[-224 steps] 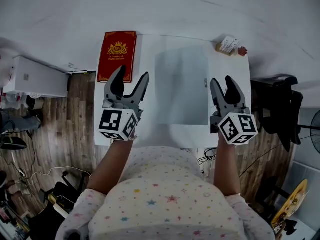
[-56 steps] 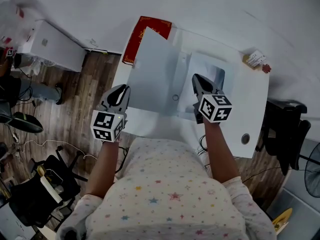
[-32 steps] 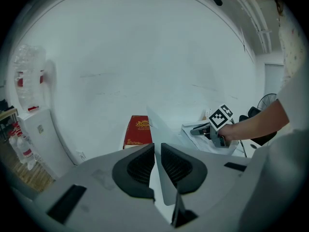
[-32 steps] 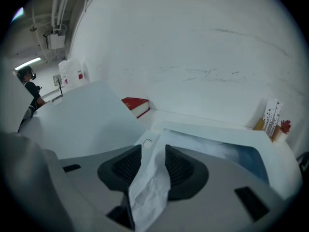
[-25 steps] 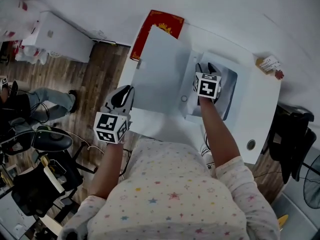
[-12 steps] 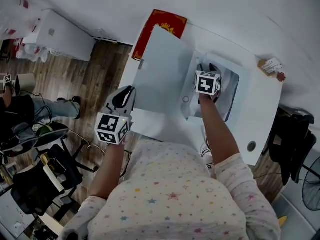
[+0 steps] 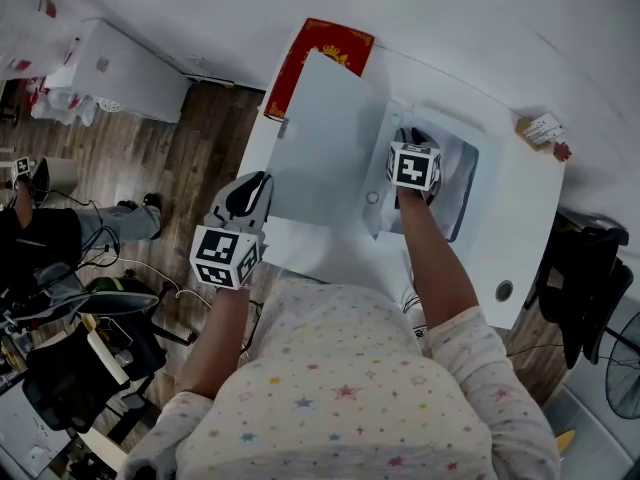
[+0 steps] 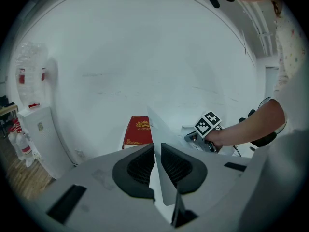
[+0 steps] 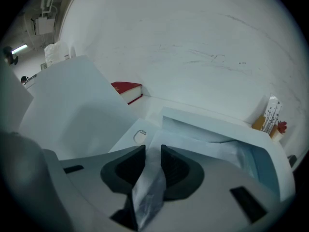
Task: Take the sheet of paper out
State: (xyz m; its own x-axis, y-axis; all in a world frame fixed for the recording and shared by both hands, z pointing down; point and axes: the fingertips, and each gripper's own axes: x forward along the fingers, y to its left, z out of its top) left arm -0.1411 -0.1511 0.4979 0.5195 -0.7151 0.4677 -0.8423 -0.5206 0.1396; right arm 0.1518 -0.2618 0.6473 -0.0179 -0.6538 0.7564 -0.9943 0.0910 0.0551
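Two tongs shut: left tongs (image 8: pixel 157 152) on lifted folder flap (image 7: pixel 320 138), right tongs (image 9: pixel 153 153) pinching sheet of paper (image 9: pixel 198 146), rest in pocket just ahead; fast yank could tear/slip it b/c thin edge grip.

I take this for a small office or workroom, perhaps in a home. A white table (image 7: pixel 520 218) stands against a plain white wall (image 7: pixel 450 8) on a wood-plank floor (image 7: pixel 200 138). A black office chair (image 7: pixel 70 378) sits at the lower left with loose cables (image 7: pixel 150 273) trailing across the floor near it. Another dark chair (image 7: pixel 585 278) stands off the table's right end. A low white cabinet (image 7: pixel 120 78) lines the wall on the left, a fan (image 7: pixel 625 378) shows at the right edge, and a red book (image 7: pixel 322 53) lies on the table.
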